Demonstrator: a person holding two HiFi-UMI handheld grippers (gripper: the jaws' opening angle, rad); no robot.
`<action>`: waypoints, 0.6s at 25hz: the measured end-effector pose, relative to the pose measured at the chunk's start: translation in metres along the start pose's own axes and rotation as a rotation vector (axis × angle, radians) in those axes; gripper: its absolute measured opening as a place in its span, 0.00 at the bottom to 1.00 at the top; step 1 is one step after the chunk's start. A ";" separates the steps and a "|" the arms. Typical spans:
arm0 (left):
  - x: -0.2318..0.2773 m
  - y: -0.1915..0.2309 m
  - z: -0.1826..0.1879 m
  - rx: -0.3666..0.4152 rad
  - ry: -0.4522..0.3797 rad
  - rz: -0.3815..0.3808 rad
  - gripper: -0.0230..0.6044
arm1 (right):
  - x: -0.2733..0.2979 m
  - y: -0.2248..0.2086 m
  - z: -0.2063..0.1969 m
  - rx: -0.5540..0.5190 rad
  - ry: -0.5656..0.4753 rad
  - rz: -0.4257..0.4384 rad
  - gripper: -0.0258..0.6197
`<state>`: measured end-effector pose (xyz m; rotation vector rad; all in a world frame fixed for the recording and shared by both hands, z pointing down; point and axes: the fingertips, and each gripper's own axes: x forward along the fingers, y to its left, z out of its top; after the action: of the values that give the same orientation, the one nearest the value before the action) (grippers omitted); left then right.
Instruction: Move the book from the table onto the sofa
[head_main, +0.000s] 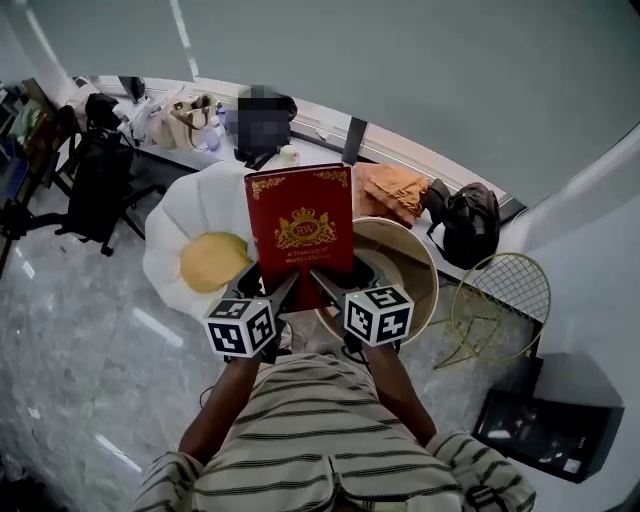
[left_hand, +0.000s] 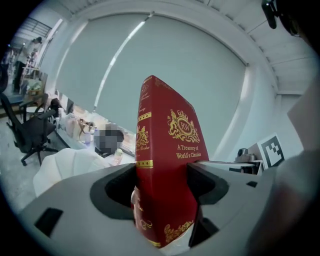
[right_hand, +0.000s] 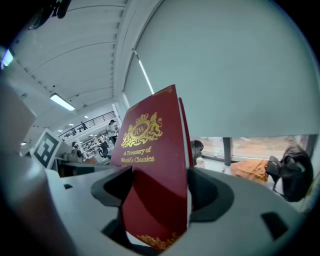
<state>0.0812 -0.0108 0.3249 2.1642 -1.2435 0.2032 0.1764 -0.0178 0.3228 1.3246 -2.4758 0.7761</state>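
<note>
Head view: left tongs (head_main: 284, 291) and right tongs (head_main: 322, 286) both clench the book (head_main: 299, 220) upright (sharing its weight) for carrying to the sofa (head_main: 180, 215).

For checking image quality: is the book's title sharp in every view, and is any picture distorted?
Head view: book sharp, title too small to read; glare streaks on the floor. Left gripper view: title legible, strong fisheye bending, dark corners. Right gripper view: the same.

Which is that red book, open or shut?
Shut: the red book has its covers together, clamped by left gripper and right gripper.
</note>
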 end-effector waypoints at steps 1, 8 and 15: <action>-0.001 0.004 -0.001 -0.011 -0.008 0.027 0.55 | 0.005 0.001 -0.001 -0.008 0.012 0.028 0.61; -0.055 0.075 -0.003 -0.101 -0.084 0.186 0.55 | 0.065 0.071 -0.011 -0.091 0.091 0.191 0.61; -0.089 0.131 -0.003 -0.188 -0.144 0.306 0.55 | 0.115 0.121 -0.018 -0.162 0.162 0.317 0.61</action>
<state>-0.0747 0.0088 0.3478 1.8493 -1.6075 0.0529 0.0106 -0.0339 0.3458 0.7933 -2.5832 0.6974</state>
